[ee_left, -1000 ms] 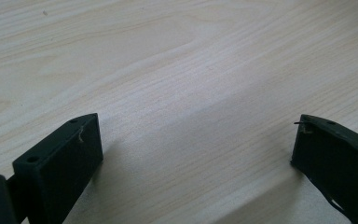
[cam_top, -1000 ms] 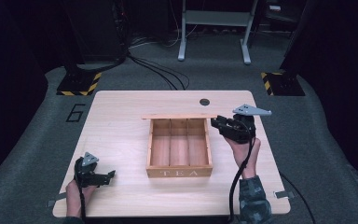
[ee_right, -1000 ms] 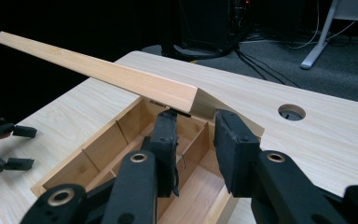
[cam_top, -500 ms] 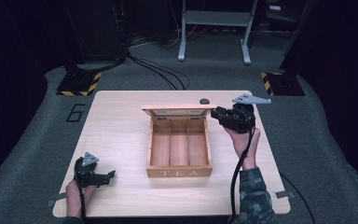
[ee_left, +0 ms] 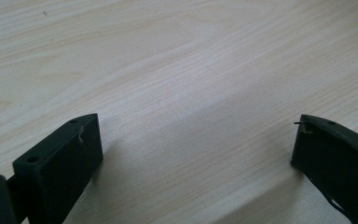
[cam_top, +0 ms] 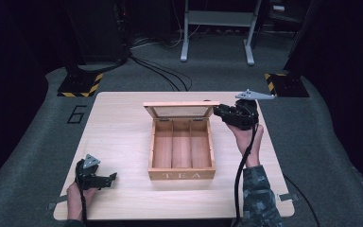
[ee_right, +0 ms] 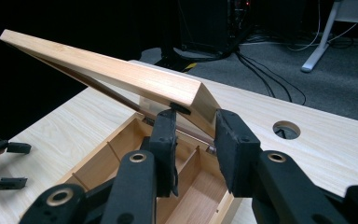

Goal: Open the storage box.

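A: Right gripper (ee_right: 193, 140) status?

B: Jaws pinch the corner of the tea box lid (ee_right: 121, 74), holding it raised on its hinge so the compartments stay exposed.

A: Tea box (cam_top: 182, 149) location?

B: Table (cam_top: 118, 123) centre, lid edge at 12 o'clock.

A: Left gripper (ee_left: 196, 154)?

B: Jaws spread, empty, parked at 7 o'clock, clear of the box.
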`<state>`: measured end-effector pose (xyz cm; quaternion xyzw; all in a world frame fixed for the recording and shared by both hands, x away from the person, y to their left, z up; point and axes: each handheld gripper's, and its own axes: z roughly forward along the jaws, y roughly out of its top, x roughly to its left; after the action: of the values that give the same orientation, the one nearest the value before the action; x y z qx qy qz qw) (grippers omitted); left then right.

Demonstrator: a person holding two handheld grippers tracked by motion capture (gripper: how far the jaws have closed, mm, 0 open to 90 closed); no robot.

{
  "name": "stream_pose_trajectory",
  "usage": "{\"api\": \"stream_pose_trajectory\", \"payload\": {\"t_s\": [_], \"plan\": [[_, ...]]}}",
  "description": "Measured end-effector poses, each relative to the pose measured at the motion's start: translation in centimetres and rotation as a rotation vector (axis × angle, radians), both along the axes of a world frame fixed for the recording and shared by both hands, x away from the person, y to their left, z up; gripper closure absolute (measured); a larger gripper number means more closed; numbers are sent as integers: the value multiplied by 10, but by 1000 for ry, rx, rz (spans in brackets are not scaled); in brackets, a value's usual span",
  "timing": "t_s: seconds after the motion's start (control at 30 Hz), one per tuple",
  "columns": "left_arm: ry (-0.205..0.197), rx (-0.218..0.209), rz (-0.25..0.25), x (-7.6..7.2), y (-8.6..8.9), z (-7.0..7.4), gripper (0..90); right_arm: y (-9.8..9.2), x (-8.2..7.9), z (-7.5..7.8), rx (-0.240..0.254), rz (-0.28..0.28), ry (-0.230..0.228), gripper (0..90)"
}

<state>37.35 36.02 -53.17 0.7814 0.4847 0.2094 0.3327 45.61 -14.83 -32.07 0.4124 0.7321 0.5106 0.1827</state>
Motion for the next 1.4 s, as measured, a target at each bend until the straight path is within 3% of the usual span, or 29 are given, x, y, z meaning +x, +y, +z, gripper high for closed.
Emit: {"api": "stream_pose_trajectory", "payload": {"t_s": [1.4], "plan": [[0, 2, 0, 0, 0, 0, 13, -1, -1, 3, 3, 3, -11, 688]]}}
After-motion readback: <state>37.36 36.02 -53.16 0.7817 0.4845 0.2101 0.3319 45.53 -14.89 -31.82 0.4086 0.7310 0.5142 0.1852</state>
